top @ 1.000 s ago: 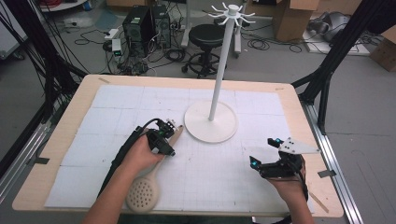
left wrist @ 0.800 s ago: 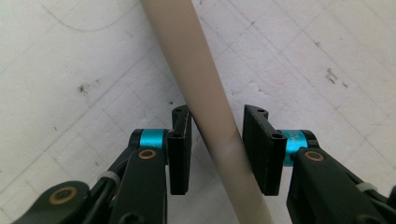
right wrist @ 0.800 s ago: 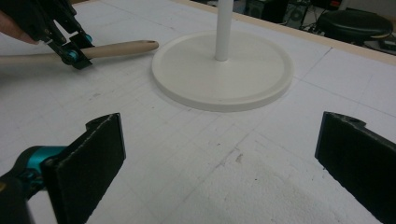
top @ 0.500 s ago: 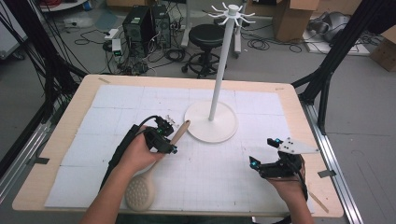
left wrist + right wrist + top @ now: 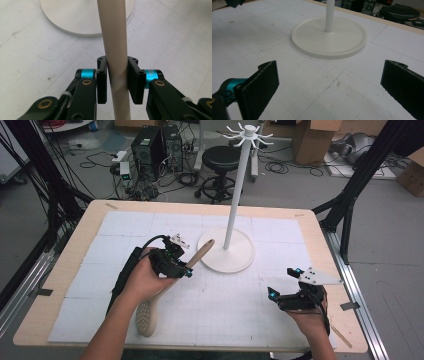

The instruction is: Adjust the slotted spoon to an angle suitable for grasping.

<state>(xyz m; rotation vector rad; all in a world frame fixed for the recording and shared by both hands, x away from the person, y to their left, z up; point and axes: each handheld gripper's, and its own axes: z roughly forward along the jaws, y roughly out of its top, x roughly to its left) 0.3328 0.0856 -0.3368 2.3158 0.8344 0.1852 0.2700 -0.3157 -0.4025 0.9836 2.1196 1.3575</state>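
Observation:
A beige spoon with a perforated head (image 5: pixel 146 317) and a long round handle (image 5: pixel 200 254) is tilted, handle end up toward the white stand. My left gripper (image 5: pixel 186 269) is shut on that handle (image 5: pixel 112 30), its jaws having just closed tighter; both pads (image 5: pixel 102 80) press the handle's sides. I cannot tell whether the spoon's head, low near the table's front, touches the mat. My right gripper (image 5: pixel 283 281) hovers at the front right, open, with nothing between its jaws (image 5: pixel 329 85).
A white hanger stand with a round base (image 5: pixel 242 256), a tall pole (image 5: pixel 235 205) and a pronged top (image 5: pixel 248 135) stands mid-table; its base shows ahead of each gripper (image 5: pixel 75 20) (image 5: pixel 329 42). A white gridded mat (image 5: pixel 125 227) covers the wooden table (image 5: pixel 90 220).
My left hand has risen with the spoon, and the handle end has swung up toward the stand's base. The right gripper has stayed put.

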